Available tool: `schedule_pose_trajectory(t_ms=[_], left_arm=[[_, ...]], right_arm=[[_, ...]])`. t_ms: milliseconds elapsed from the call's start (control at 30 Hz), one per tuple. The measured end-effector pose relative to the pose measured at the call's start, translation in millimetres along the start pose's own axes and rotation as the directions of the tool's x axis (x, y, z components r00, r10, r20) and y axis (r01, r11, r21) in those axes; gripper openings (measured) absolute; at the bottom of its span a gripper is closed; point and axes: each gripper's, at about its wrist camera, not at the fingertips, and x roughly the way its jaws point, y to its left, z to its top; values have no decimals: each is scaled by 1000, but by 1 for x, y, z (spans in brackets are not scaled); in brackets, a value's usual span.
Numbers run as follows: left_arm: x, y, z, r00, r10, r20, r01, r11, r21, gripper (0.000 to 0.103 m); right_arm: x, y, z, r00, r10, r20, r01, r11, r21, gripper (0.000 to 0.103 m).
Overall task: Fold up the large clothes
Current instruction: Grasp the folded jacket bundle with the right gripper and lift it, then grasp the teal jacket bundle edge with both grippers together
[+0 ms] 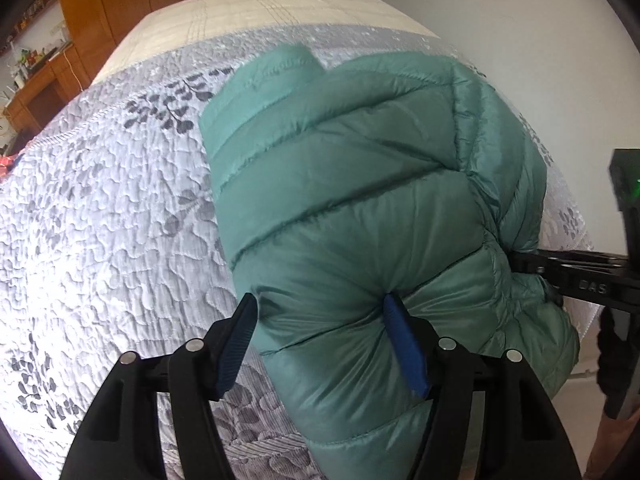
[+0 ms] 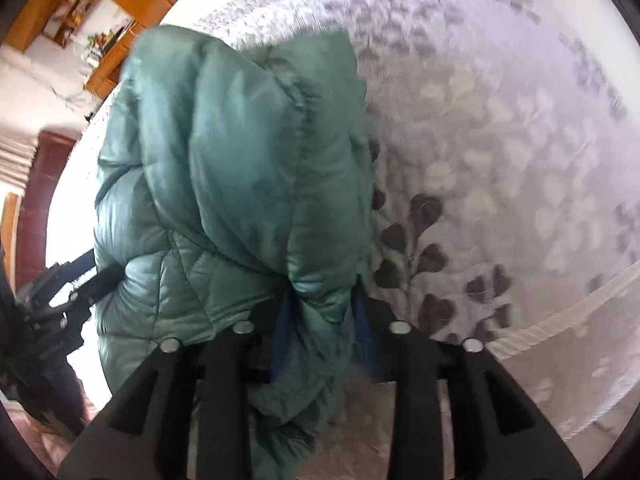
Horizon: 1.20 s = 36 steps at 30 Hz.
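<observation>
A green puffer jacket (image 1: 360,184) lies folded into a thick bundle on the bed (image 1: 120,208). My left gripper (image 1: 320,304) is shut on its near end: the right blue pad digs into a crease and the left pad presses on the bundle's left edge. In the right wrist view the same jacket (image 2: 224,160) rises ahead, and my right gripper (image 2: 322,300) has a bunched fold squeezed between its blue pads. The right gripper's black fingers (image 1: 560,272) enter the jacket from the right in the left wrist view. That picture from the right wrist is blurred.
A quilted white and grey bedspread with a leaf pattern (image 2: 500,160) covers the bed. The bed's right edge runs close to the jacket by a white wall (image 1: 500,12). A wooden wardrobe (image 1: 104,4) and a cluttered desk (image 1: 36,88) stand beyond on the left.
</observation>
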Motion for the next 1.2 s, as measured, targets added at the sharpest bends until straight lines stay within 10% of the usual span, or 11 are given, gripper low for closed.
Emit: schedule_pose_trajectory(t_ms=[267,500,1200], left_arm=[[-22,9,17,997,34,66,-32,999,-29,65],[-19,15,36,993,88,76,-84,995,-59,65],[67,12,73,999,41,-24,-42,998,-41,69]], right_arm=[[-75,34,27,986,-9,165,32,989,-142,32],[-53,79,65,984,38,174,13,959,-284,30],[45,-19,67,999,32,13,-32,998,-61,28]])
